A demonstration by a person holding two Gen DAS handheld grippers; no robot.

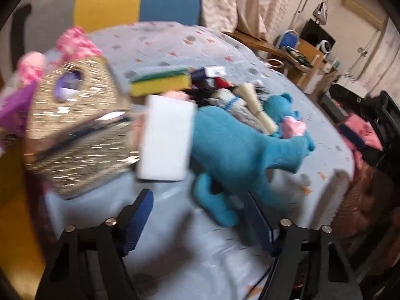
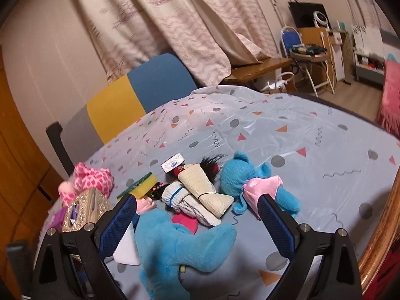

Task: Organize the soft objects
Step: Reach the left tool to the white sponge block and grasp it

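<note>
Left gripper (image 1: 197, 220): jaws parted, empty, lower centre, aimed at plush (image 1: 240, 145) beside basket (image 1: 75, 135), likely for sorting. Right gripper (image 2: 197, 225): jaws wide, empty.

No text, brand or number can be read in either view. The one likely carrier of print is a small silvery packet (image 2: 173, 163) lying on the patterned tablecloth (image 2: 300, 135) behind the pile of soft things — it bears a blue mark that may be a logo, yet its letters are too small and soft to make out. In the left wrist view the same packet (image 1: 214, 71) is smeared by motion blur — nothing on it resolves there either.
</note>
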